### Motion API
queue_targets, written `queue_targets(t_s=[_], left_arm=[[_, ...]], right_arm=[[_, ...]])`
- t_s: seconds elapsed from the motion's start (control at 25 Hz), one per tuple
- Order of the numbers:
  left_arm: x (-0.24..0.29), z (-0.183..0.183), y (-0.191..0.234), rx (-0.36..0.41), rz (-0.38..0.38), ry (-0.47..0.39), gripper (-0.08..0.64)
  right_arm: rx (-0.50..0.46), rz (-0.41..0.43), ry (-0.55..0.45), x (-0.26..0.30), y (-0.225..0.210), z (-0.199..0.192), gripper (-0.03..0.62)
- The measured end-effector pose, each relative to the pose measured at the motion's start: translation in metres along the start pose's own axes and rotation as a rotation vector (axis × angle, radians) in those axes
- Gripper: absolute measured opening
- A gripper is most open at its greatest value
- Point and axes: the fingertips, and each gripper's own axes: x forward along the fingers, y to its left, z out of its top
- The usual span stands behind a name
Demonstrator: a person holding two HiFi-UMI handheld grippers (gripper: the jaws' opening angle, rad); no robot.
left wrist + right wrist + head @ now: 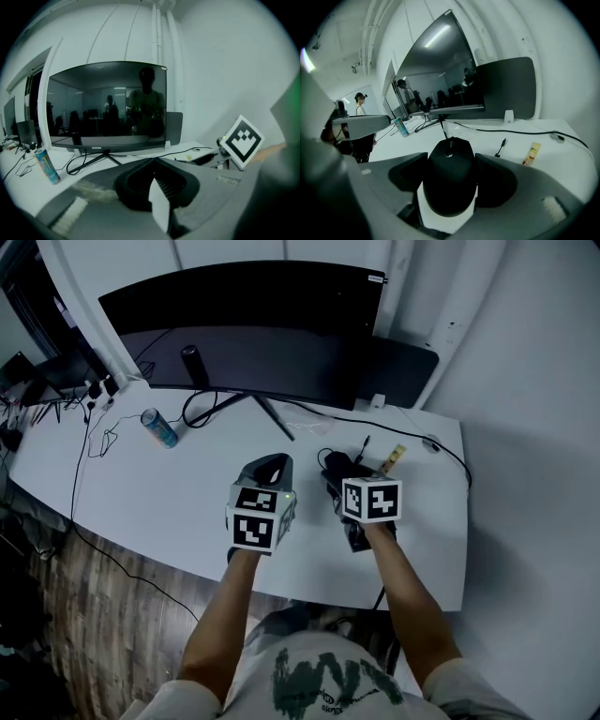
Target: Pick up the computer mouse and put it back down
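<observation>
The right gripper (451, 158) clamps the matte black corded computer mouse (450, 185) by its sides, long axis along the jaws, over the white table (520, 136); the left gripper (153, 160) is closed, empty

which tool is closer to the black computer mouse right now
Right. The right tool grips the black computer mouse between its jaws; the left tool is shut and empty, off to the mouse's left.
</observation>
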Motion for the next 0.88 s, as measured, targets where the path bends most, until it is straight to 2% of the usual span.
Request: queue_targets(t_s=[0.4,0.88], left_arm=[[0.006,-0.023,0.038,-0.034,0.025,0.035,0.002],[0.015,-0.04,0.048,-0.049,0.024,0.061,0.002]], right_arm=[[-0.001,0.027,0.073,0.053,0.025,-0.031,0.311],[-0.104,0.038,0.164,0.078,0.044,-0.065,0.314]])
